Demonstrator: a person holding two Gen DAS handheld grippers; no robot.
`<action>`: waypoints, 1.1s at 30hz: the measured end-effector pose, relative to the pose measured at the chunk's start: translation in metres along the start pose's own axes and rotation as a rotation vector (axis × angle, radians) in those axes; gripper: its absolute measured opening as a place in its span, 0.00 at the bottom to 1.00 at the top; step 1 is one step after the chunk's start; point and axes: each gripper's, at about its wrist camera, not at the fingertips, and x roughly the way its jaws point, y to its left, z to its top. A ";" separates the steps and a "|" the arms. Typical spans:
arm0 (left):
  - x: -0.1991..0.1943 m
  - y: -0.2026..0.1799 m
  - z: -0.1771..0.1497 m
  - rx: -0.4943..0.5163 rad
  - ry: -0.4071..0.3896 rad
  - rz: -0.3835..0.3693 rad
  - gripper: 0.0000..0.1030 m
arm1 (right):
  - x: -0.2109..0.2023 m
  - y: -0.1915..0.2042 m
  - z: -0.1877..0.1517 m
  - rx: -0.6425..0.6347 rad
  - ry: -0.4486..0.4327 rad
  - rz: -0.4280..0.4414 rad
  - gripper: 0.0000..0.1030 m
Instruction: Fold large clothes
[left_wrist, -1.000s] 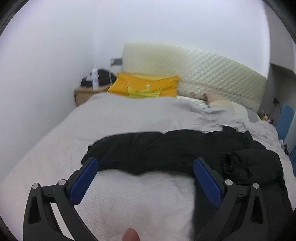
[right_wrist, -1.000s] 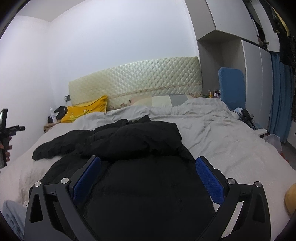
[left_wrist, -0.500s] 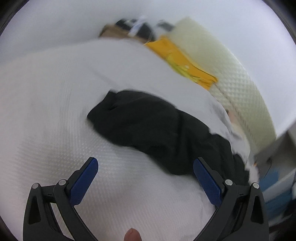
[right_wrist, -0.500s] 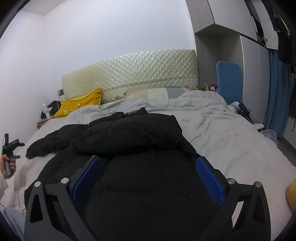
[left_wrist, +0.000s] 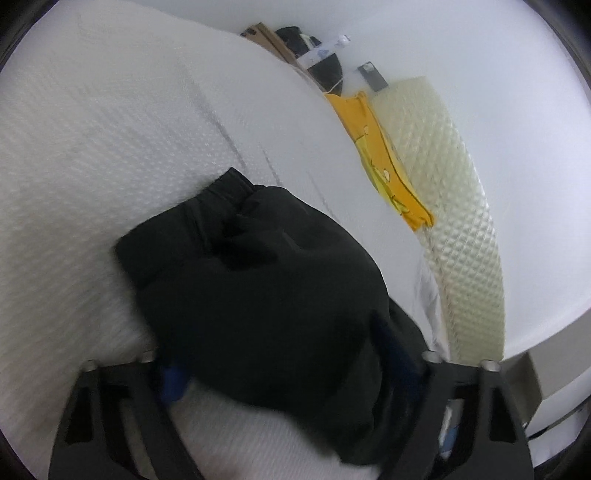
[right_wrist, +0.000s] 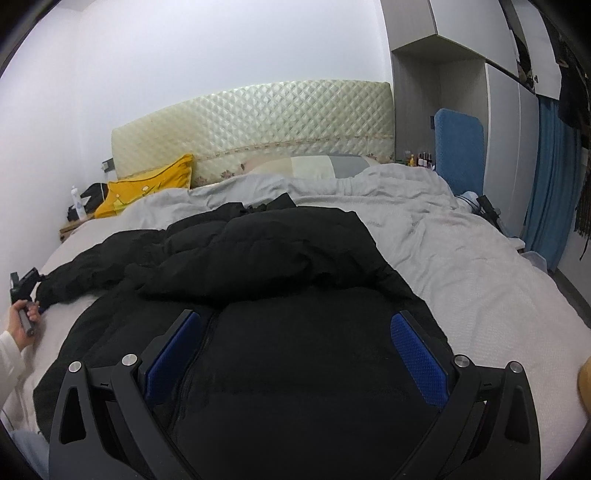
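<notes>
A large black padded jacket lies spread on the grey-white bed cover. Its sleeve stretches to the bed's left side. My left gripper is down over the sleeve end; the sleeve lies between its wide-open jaws and hides most of the blue pads. The left gripper also shows far left in the right wrist view, held in a hand. My right gripper is open and empty, hovering over the jacket's body by the zip.
A quilted cream headboard and a yellow pillow are at the bed's head. A bedside table with a bottle stands left. A blue chair, wardrobe and blue curtain are on the right.
My left gripper has tilted down and moved in onto the sleeve end, which now lies between its jaws. My right gripper has stayed nearly still, open over the jacket.
</notes>
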 end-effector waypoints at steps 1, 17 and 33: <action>0.006 0.000 0.002 -0.008 -0.009 0.003 0.66 | 0.002 0.001 0.000 0.005 0.004 -0.002 1.00; -0.049 -0.089 0.021 0.181 -0.172 0.171 0.07 | 0.007 -0.004 0.000 0.005 0.035 0.006 1.00; -0.153 -0.257 -0.005 0.413 -0.226 0.184 0.07 | -0.008 -0.018 0.001 0.025 0.023 0.049 1.00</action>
